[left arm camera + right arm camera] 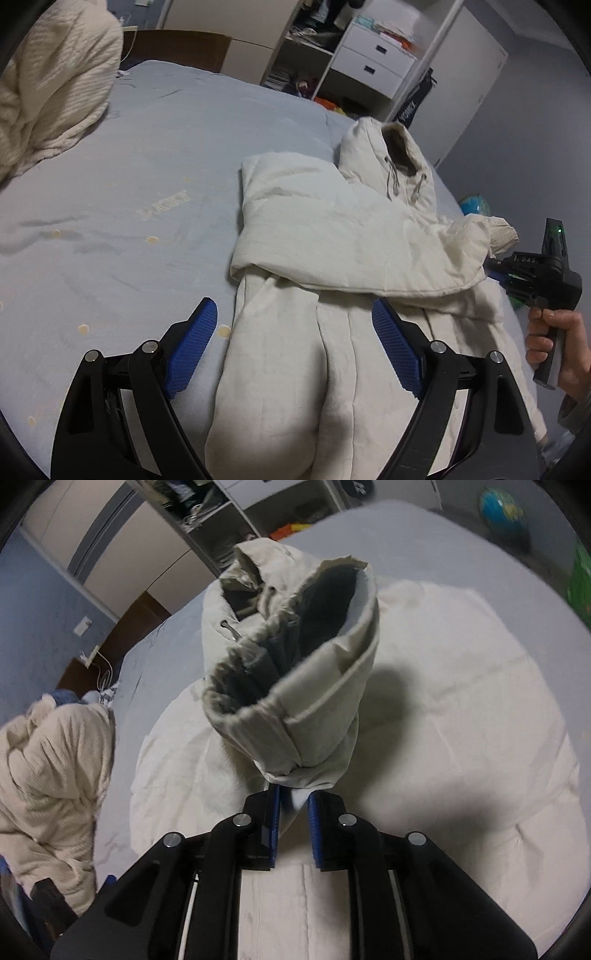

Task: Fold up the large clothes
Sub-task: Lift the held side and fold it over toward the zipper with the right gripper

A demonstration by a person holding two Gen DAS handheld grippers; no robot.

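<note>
A cream hooded jacket (295, 369) lies lengthwise on the pale blue bed sheet (147, 166), hood (391, 147) at the far end. One sleeve (295, 206) is folded across its chest. My left gripper (294, 306) hovers open over the jacket's lower half, a blue pad on each side and nothing pinched. My right gripper (493, 267), held by a hand (554, 339), is shut on the end of the other sleeve at the jacket's right edge. In the right wrist view the sleeve cuff (295, 686) stands bunched above the right gripper (293, 794), its dark lining showing.
A crumpled cream blanket (48, 85) lies at the bed's far left, also the blanket (48, 775) low left. White shelves with drawers (373, 59) stand beyond the bed. A globe (502, 513) sits off the bed's right side. Bare sheet lies left of the jacket.
</note>
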